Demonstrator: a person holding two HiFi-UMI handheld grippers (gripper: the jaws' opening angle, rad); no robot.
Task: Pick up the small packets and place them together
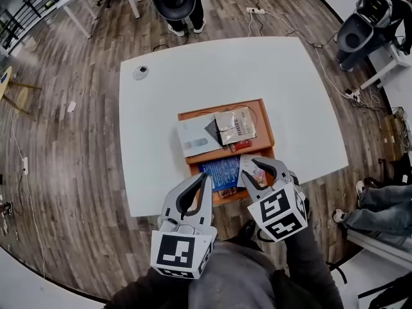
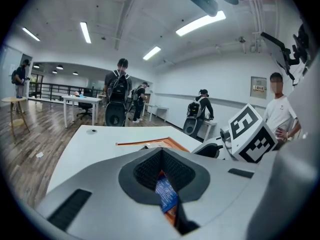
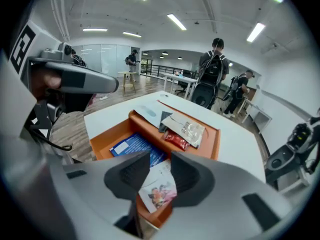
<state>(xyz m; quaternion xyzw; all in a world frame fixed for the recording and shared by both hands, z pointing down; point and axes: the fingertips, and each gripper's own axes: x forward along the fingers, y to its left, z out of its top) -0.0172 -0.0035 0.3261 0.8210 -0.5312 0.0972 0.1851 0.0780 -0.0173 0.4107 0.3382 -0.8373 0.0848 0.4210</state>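
Closest to the head camera are the person's dark-sleeved forearms, each carrying a grey two-jaw gripper with a black-and-white marker cube at its back. Both reach forward over the near edge of a round-cornered white table [image 1: 161,108].

The left gripper [image 1: 205,177] points ahead with only a shallow downward tilt, so its own view looks across the table into the room. Its jaws meet at the tips and hold nothing. Just ahead of them and slightly right lies a flat blue printed packet [image 1: 220,170], seen through the gap behind the closed tips.

The right gripper [image 3: 160,159] is pitched steeply down, aimed into the near compartment of an orange rectangular tray [image 3: 107,134]. Its jaws stand partly apart. In the gap between them shows a small white packet with a colourful picture [image 3: 157,191], at the tray's near rim. It looks to be lying beneath the pads rather than pinched, though contact is hard to judge. The blue packet sits just left of this gripper's tips.

Farther ahead of the right gripper, in the tray's far compartment, a small red sachet [image 3: 176,140] touches a clear silvery printed packet [image 3: 189,129]. A pale grey flat packet [image 1: 198,136] lies left of those.
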